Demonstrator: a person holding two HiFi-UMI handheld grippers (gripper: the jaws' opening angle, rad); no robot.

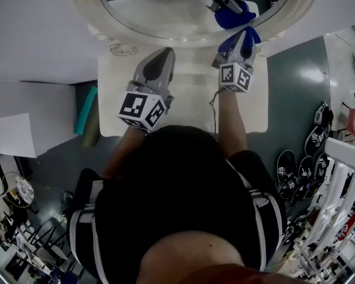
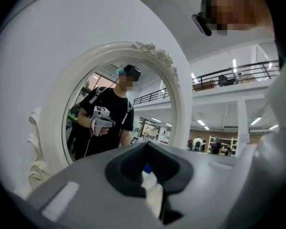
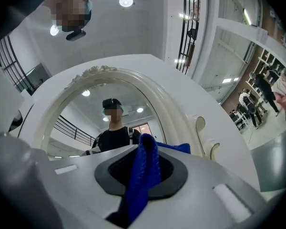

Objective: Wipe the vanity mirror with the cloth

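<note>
The oval vanity mirror [image 1: 165,16] in its white carved frame stands at the back of the white table [image 1: 189,105]. My right gripper [image 1: 244,37] is shut on a blue cloth [image 1: 252,35], held close to the mirror's lower right rim; the cloth's reflection shows in the glass. In the right gripper view the cloth [image 3: 144,175] bunches between the jaws in front of the mirror [image 3: 105,123]. My left gripper [image 1: 164,53] hangs over the table left of centre, jaws shut with nothing in them. In the left gripper view its tips [image 2: 150,163] point at the mirror [image 2: 114,113].
A teal roll [image 1: 86,111] leans beside the table's left edge. Several spare grippers [image 1: 310,158] lie on the floor to the right, near a white rack [image 1: 337,218]. A white panel [image 1: 12,135] stands at the left.
</note>
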